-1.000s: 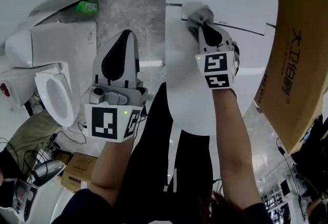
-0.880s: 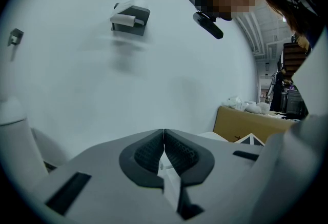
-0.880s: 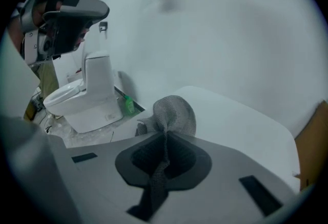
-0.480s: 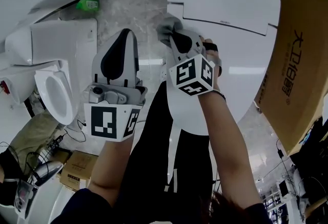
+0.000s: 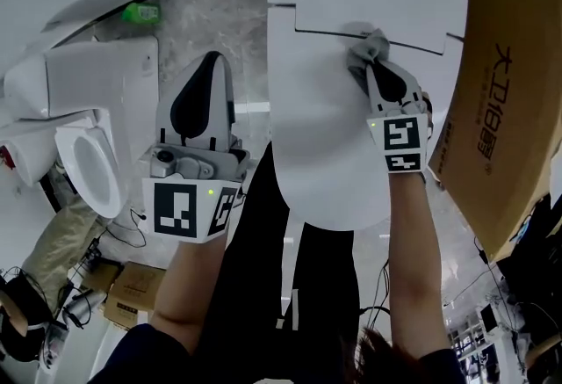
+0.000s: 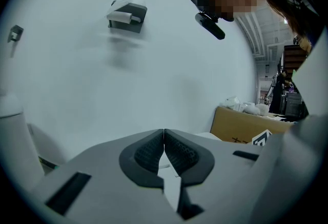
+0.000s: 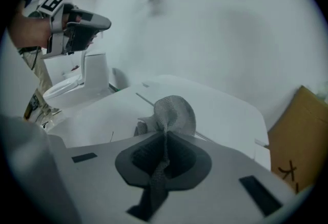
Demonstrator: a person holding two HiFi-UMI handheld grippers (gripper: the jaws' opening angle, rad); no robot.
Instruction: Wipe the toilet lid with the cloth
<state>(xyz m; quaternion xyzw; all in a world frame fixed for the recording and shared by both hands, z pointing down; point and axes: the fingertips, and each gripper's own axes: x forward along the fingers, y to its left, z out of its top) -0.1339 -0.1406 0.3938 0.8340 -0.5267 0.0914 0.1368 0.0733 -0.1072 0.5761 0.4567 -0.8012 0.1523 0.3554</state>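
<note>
The white toilet lid [image 5: 334,127] lies closed and fills the middle of the head view. My right gripper [image 5: 367,57] is shut on a grey cloth [image 5: 373,47] and presses it on the lid near the hinge seam at the back right. In the right gripper view the cloth [image 7: 171,113] bunches out past the closed jaws of the right gripper [image 7: 165,138] onto the lid [image 7: 215,110]. My left gripper [image 5: 209,66] hangs left of the lid over the floor. In its own view the left gripper [image 6: 164,141] is shut with nothing in it.
A large cardboard box [image 5: 505,110] stands right of the toilet. A second white toilet [image 5: 83,158] with its seat open is at the left. A green bottle [image 5: 140,13] sits on the marble floor by the wall. Cables and small boxes [image 5: 132,286] lie at the lower left.
My right gripper swept the cloth from the lid's left edge across to the back right by the hinge seam. The left gripper has stayed where it was.
</note>
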